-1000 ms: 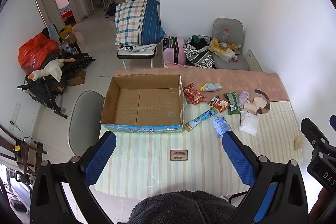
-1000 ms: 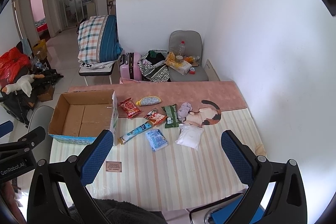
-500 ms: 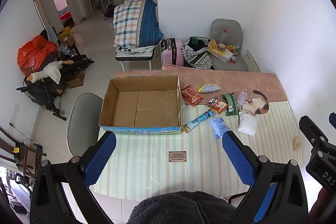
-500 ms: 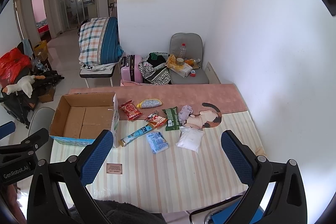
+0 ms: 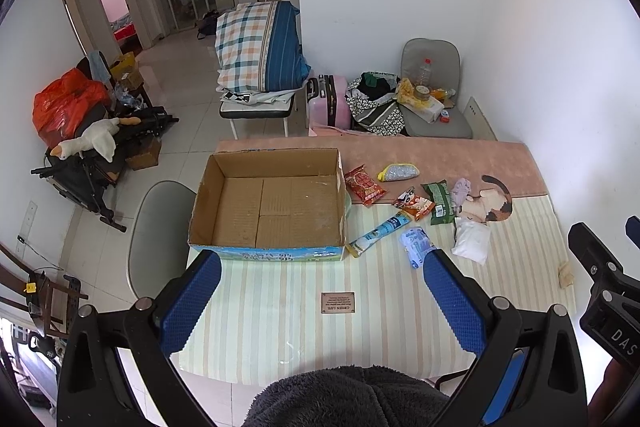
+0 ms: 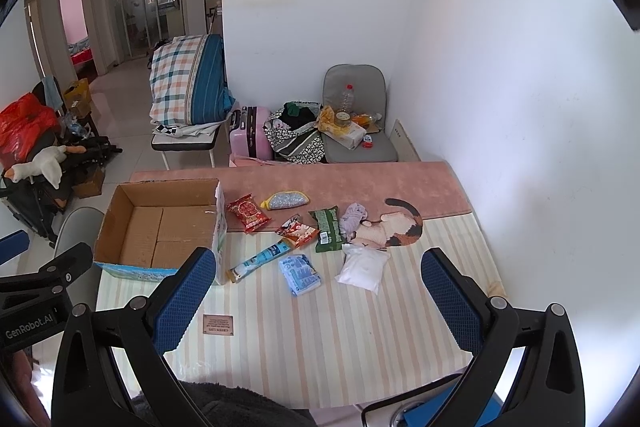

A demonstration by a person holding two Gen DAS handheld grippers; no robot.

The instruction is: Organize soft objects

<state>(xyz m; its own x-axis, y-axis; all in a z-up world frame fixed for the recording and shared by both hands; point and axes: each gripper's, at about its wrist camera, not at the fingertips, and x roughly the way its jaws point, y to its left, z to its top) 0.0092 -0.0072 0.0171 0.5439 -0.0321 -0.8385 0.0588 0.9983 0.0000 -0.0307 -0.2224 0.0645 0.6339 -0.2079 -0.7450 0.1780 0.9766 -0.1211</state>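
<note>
1. Box (image 5: 276,203) at 10 o'clock on the bench (image 5: 360,327), empty. Nothing sorted yet.
2. Soft items loose at 1 o'clock, right of box: red pack (image 5: 364,185), tube (image 5: 378,233), blue pack (image 5: 416,247), white pouch (image 5: 472,245), cat plush (image 5: 490,201).
3. Left gripper (image 5: 320,301) jaws wide, empty, above bench.
4. Right gripper (image 6: 316,297) jaws wide, empty.
5. Left to do, I'd say: all of it.

- I see a pink suitcase (image 5: 330,99) on the floor.
- A toy goose (image 5: 90,141) lies on black gear beside an orange bag (image 5: 66,105).
- A big checked pillow (image 5: 260,49) sits on a bench.
</note>
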